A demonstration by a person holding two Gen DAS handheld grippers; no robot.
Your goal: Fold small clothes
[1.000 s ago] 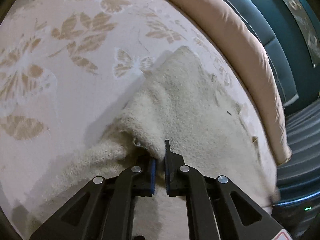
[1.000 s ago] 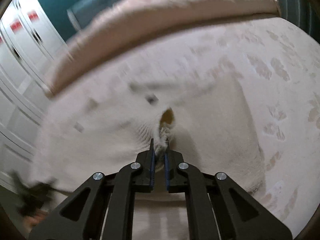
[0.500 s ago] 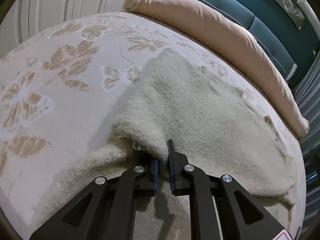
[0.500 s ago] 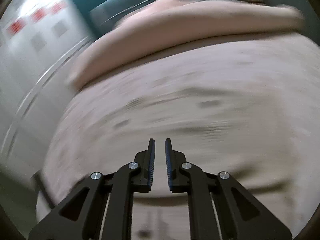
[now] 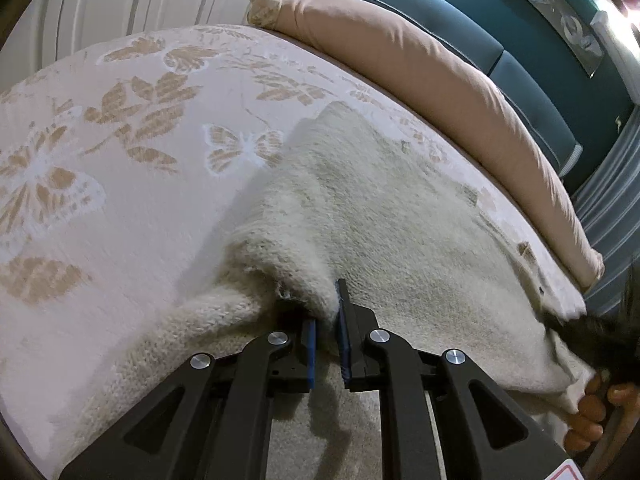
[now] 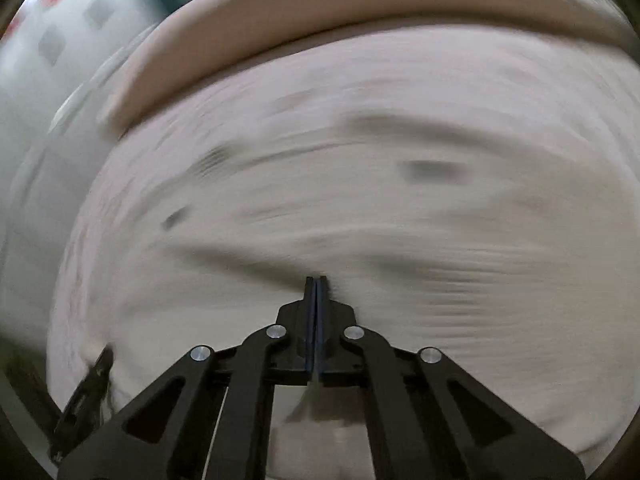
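Pinching a raised fold of the cream knit sweater (image 5: 392, 216), the left gripper (image 5: 326, 320) holds it at the near edge of the bed (image 5: 120, 208). The right gripper (image 6: 316, 304), blurred, is clenched with nothing visible between its fingers, over the sweater.

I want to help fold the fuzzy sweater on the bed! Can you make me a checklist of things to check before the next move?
1. Left tool pinching the cream knit sweater: ok, a fold of knit sits between its fingers.
2. Right tool holding anything: not ok, its fingers are shut together with no cloth visible between them.
3. Right tool view sharp enough to aim: not ok, it is motion-blurred.
4. Sweater lying flat: not ok, it bunches up near the left tool.
5. Sweater's far right edge: cannot tell, it is blurred.
6. Pillow clear of the sweater: ok, it lies beyond it.
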